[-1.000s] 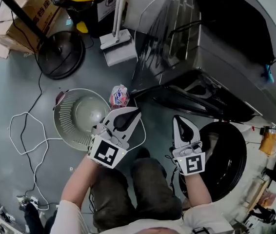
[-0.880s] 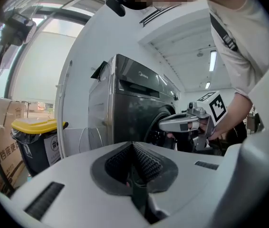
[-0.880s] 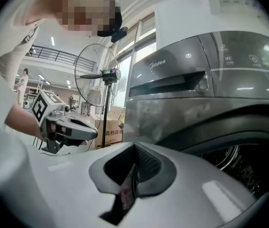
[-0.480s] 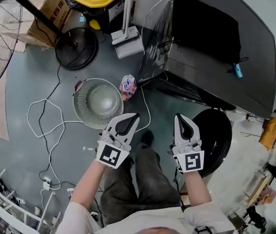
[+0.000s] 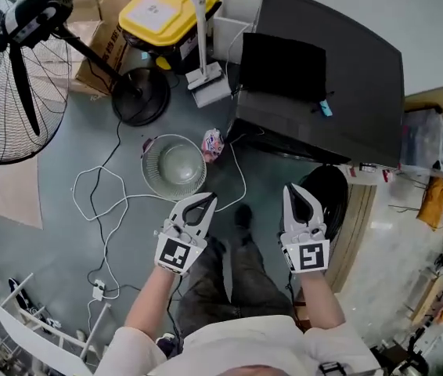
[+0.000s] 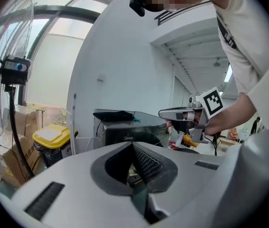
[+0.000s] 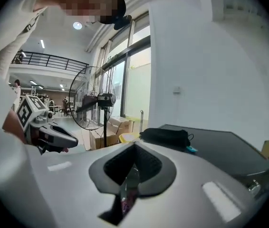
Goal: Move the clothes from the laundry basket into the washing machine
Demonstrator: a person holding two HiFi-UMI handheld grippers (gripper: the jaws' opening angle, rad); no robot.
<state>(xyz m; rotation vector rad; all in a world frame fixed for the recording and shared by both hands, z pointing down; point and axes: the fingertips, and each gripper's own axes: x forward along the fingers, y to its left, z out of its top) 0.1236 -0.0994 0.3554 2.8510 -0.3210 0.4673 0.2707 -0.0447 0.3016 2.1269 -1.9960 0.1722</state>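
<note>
- The left gripper (image 5: 206, 200) is held over the person's legs, its jaws pressed together with nothing between them.
- The right gripper (image 5: 293, 189) is likewise closed and empty. It is level with the left one and apart from it.
- The laundry basket (image 5: 153, 180), round and pale, stands on the grey floor just ahead of the left gripper, its bare bottom showing.
- The washing machine (image 5: 354, 92) stands ahead to the right with a black pouch (image 5: 282, 67) on top. Its round door (image 5: 343, 202) hangs open beside the right gripper.
- A standing fan (image 5: 10, 77) is at the far left.
</note>
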